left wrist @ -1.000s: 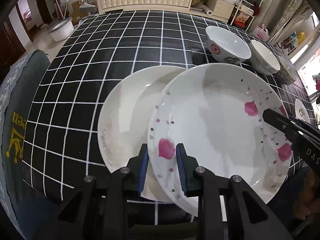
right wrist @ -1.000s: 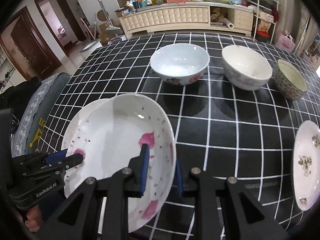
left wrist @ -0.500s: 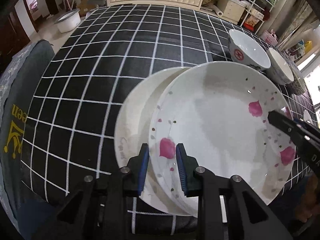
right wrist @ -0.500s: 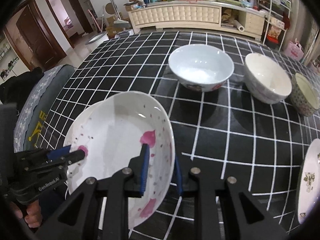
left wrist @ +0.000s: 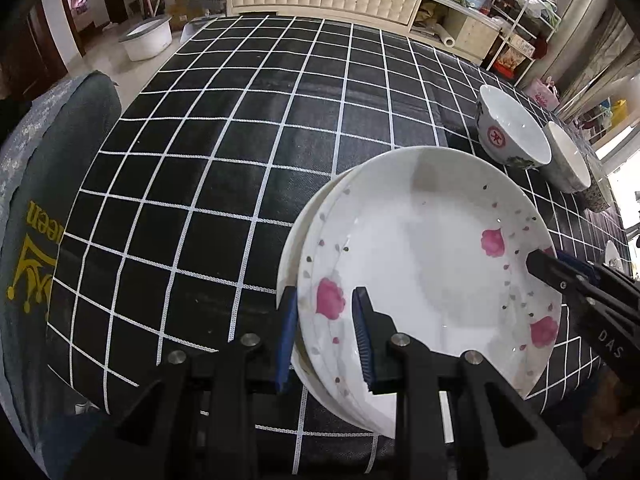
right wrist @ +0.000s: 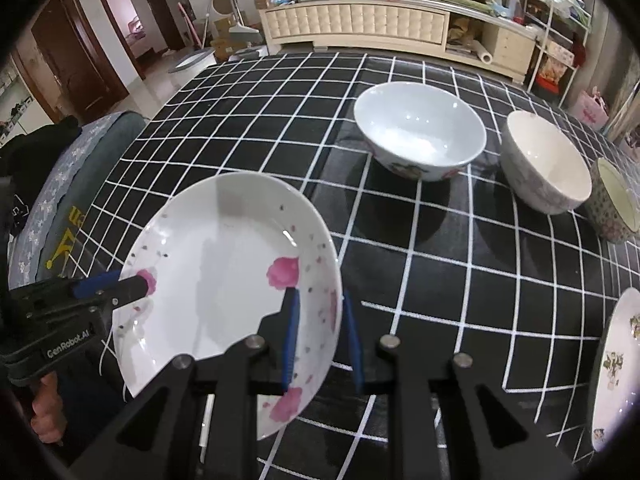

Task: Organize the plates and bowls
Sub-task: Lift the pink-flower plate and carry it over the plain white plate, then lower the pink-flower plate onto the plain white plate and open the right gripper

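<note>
Flowered plate [left wrist: 432, 280] carried above plain plate [left wrist: 294, 248], nearly lined up.
Left gripper [left wrist: 326, 336] and right gripper [right wrist: 320, 336] pinch its opposite rims; plain plate peeks out on the left gripper's side.

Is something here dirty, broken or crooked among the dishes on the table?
Nothing looks broken or spilled. The white plate with pink flowers is held by both grippers, left gripper and right gripper, tilted over a plain white plate that lies offset beneath it. The plain plate's rim shows a brownish smudge near the left gripper; I cannot tell if it is dirt.
</note>
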### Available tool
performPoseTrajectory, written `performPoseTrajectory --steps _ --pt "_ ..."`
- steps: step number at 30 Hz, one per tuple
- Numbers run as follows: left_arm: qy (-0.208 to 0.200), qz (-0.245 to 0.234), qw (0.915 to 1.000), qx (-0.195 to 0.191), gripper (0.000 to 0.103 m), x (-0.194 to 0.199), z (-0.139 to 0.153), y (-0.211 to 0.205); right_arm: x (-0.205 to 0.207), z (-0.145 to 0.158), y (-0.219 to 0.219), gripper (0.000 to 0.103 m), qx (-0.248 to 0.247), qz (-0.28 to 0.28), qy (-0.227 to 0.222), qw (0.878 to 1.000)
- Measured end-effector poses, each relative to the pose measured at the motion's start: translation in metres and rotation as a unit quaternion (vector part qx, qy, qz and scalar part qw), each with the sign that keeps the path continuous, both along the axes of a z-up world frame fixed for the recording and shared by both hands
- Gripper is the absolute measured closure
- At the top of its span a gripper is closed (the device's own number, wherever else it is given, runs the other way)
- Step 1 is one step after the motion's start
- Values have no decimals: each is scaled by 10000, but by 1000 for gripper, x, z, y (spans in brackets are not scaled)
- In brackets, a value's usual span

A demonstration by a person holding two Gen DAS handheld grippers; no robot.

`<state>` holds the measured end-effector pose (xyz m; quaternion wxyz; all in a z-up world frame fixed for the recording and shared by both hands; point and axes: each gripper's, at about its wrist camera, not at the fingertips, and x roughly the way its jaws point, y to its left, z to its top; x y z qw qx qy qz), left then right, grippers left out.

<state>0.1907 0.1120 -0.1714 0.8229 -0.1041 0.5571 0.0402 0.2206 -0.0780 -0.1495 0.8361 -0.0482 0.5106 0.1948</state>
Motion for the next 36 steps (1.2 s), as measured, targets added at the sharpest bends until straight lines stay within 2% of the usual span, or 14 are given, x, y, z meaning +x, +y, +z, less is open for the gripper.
performPoseTrajectory --steps 8,11,23,24,26,32,33,35,36 --pt "-6 51 9999 87 78 -9 6 -2 -10 6 -5 76 45 -50 65 10000" --pt "-169 38 9993 336 78 -16 19 -4 -16 12 -8 76 83 -79 10 9999" --pt "-636 -295 9967 407 78 -44 66 -37 -46 49 -32 76 219 -186 -325 9991" --pt "-659 -325 9965 393 77 -46 68 -41 -49 52 -36 75 225 -211 -349 9989" --pt "-682 -346 9963 381 64 -49 73 -49 -55 56 -43 75 227 -263 -392 9986" --pt "-854 -525 9944 347 62 -57 87 -77 -67 67 -68 74 285 -411 -454 9977" --pt "-867 -565 9940 349 62 -58 89 -82 -68 69 -71 73 285 -441 -470 9975" --pt "-883 -650 9934 346 62 -59 93 -94 -72 72 -81 63 206 -577 -552 9966" --pt "-883 -689 9931 344 62 -60 94 -99 -74 74 -85 53 141 -646 -620 9959"
